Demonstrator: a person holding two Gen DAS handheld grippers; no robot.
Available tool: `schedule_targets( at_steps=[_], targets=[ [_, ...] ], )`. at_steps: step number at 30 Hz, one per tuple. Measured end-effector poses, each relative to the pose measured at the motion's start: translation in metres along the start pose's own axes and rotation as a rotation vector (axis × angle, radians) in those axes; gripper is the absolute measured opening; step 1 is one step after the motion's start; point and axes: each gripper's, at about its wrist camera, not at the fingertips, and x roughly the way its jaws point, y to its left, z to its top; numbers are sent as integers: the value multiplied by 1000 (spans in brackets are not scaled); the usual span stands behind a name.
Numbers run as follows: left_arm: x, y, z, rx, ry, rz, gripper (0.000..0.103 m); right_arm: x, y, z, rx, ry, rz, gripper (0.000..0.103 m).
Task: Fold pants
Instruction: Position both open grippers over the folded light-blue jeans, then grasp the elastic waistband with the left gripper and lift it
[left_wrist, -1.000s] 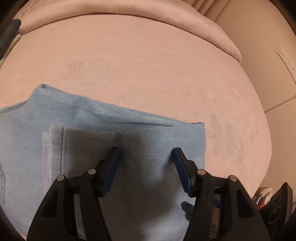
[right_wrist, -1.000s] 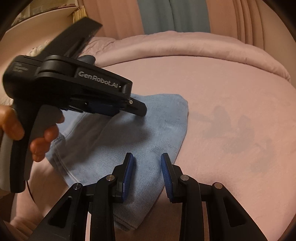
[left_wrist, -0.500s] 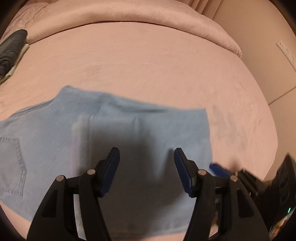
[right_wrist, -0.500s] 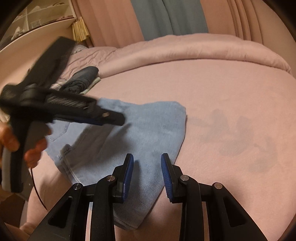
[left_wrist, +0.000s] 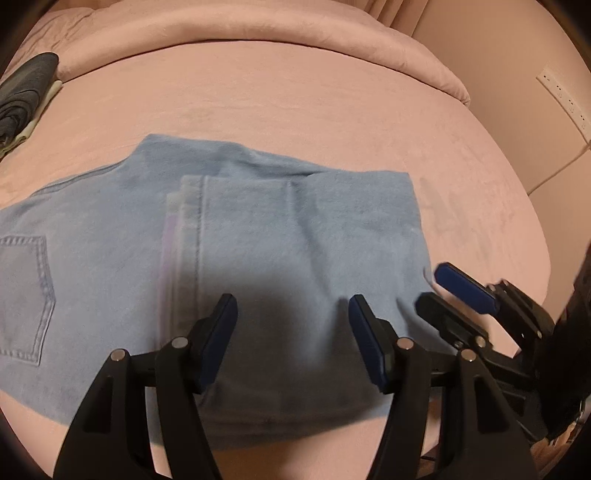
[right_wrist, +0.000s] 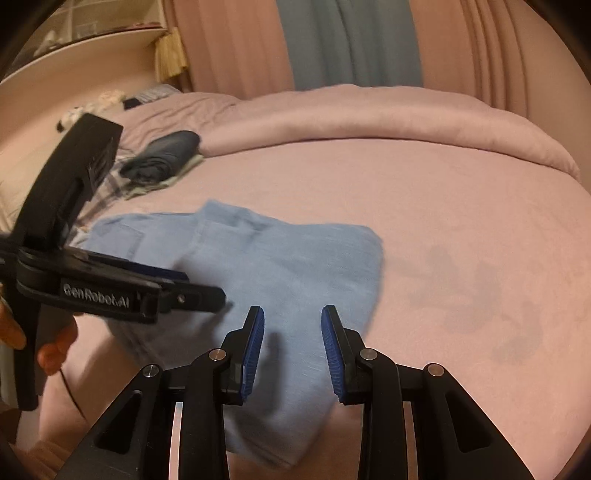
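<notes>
On the pink bed (left_wrist: 295, 110), folded jeans (left_wrist: 277, 240) are lying; both grippers, left gripper (left_wrist: 291, 314) and right gripper (right_wrist: 291, 325), are hovering, fingers apart, empty; only the left view is showing a back pocket (left_wrist: 26, 295).

Brand lettering: "GenRobot.AI", white on black, and it reads clean in the right wrist view.
Where it stands: on the side of the left gripper (right_wrist: 221, 295), along the black body just behind its fingers, there at the left of the picture.
Who holds it: a hand (right_wrist: 55, 343) wrapped round the grip below the lettering.
Left wrist view: nothing to read here, no letters, no numbers.
Pants (left_wrist: 258, 258): stitched pocket on show, but no tag or label legible on the denim.
Other signs or numbers: none readable anywhere else in either view.
</notes>
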Motion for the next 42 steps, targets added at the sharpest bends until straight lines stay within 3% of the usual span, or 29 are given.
schedule_targets(
  at_steps=[4, 9, 13, 18, 20, 22, 24, 28, 33, 36, 42],
  targets=[
    [6, 5, -15, 1, -23, -13, 62, 25, 19, -8, -43, 97, 8, 33],
    [-4, 3, -25, 17, -63, -46, 62, 25, 31, -13, -83, 93, -42, 38],
    [-18, 13, -37, 8, -108, -114, 62, 17, 16, -3, 21, 89, 13, 38],
    [-32, 28, -53, -26, -144, -185, 59, 26, -1, 32, 102, 30, -24, 37],
    [-41, 34, -54, -52, -170, -203, 59, 49, -14, 44, 131, 55, -77, 38],
    [-56, 47, -60, -87, -202, -197, 59, 80, -26, 45, 155, 148, -112, 37],
    [-71, 69, -68, -151, -237, -205, 61, 87, -26, 46, 153, 165, -111, 37],
    [-102, 136, -95, -376, -307, -179, 65, 77, -6, 52, 120, 203, -172, 37],
    [-121, 198, -135, -599, -357, -171, 66, 58, 43, 49, 42, 143, -68, 37],
    [-121, 223, -147, -711, -369, -207, 66, 60, 81, 44, -35, 134, -14, 37],
    [-101, 245, -133, -857, -373, -261, 68, 71, 126, 45, -118, 138, 75, 37]
  ],
)
